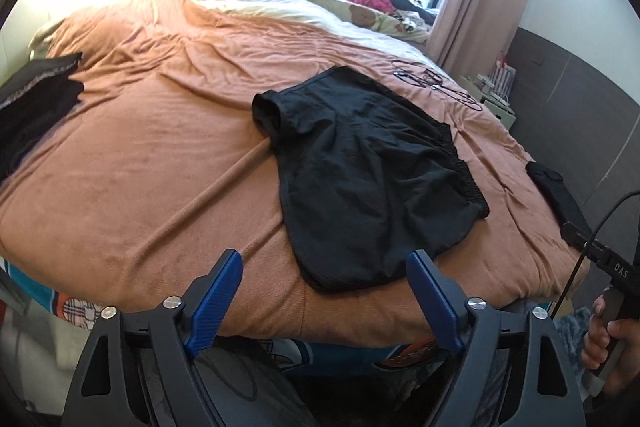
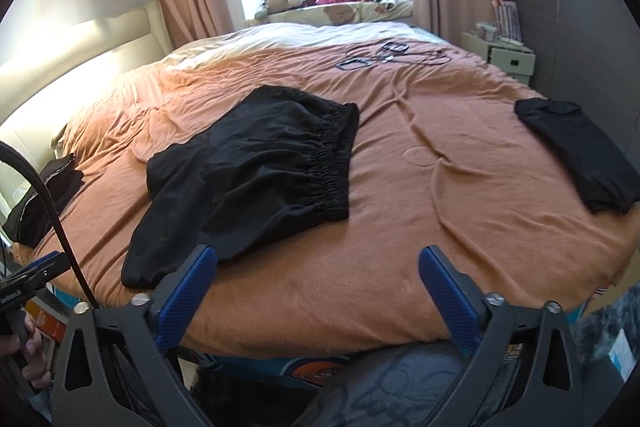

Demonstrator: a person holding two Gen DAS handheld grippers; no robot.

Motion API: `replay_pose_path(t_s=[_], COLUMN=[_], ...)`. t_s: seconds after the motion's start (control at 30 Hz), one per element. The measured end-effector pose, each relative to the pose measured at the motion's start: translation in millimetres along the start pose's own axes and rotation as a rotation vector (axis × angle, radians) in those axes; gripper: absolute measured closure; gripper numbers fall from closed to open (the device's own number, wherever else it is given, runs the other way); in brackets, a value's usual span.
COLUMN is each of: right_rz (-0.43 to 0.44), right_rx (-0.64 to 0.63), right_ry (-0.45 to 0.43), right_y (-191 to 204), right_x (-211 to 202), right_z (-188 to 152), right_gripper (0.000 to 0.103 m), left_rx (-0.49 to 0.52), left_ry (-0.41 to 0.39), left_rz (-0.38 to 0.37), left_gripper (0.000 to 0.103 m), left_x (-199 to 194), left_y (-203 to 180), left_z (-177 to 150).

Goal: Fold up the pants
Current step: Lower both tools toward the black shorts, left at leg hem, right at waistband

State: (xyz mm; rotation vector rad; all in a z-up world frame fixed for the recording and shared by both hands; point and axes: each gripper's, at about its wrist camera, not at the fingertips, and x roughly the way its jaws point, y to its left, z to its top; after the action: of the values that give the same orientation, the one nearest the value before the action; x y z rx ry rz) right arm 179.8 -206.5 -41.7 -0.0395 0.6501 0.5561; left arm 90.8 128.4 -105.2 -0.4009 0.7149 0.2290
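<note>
Black pants (image 1: 368, 179) lie flat but rumpled on the orange bed cover (image 1: 160, 155), near the near edge, waistband to the right, legs to the left. Your left tool (image 1: 324, 301) hangs over the near hem, blue fingers spread wide, nothing between them. Your right tool (image 2: 316, 291) is likewise wide and empty, just right of the near leg. Folded dark pants (image 2: 576, 155) sit far right; another dark pile (image 2: 44, 203) lies at the left edge. Advice: pinch the near leg hem and the near waistband corner together, and take both fabric layers before lifting across.
</note>
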Motion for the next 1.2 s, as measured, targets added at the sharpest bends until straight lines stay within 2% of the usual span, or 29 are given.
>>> replay_pose_path(t_s=[0.17, 0.37, 0.5, 0.77, 0.93, 1.1, 1.2], right_rz=[0.065, 0.123, 0.162, 0.239, 0.279, 0.309, 0.323], right_rx=[0.03, 0.067, 0.09, 0.171, 0.222, 0.267, 0.285], right_ry=[0.063, 0.113, 0.15, 0.194, 0.22, 0.241, 0.251], right_y=[-6.6, -15.7, -23.0, -35.6, -41.6, -44.9, -44.1], right_x=[21.1, 44.2, 63.9, 103.3, 125.5, 142.6, 150.3], right_z=[7.0, 13.5, 15.2, 19.9, 18.8, 14.4, 12.6], right_gripper=[0.021, 0.023, 0.028, 0.029, 0.029, 0.029, 0.029], left_rx=[-0.105, -0.197, -0.254, -0.42, -0.496, -0.561, -0.563], left_ry=[0.081, 0.139, 0.18, 0.282, 0.328, 0.342, 0.332], left_rz=[-0.033, -0.077, -0.115, -0.195, -0.195, -0.224, -0.2], left_gripper=[0.037, 0.038, 0.04, 0.041, 0.041, 0.041, 0.041], left_x=[22.6, 41.2, 51.4, 71.3, 79.1, 86.5, 90.9], left_y=[17.3, 26.8, 29.4, 37.4, 39.8, 38.0, 34.5], left_z=[0.0, -2.9, -4.9, -4.9, -5.5, -8.8, -9.0])
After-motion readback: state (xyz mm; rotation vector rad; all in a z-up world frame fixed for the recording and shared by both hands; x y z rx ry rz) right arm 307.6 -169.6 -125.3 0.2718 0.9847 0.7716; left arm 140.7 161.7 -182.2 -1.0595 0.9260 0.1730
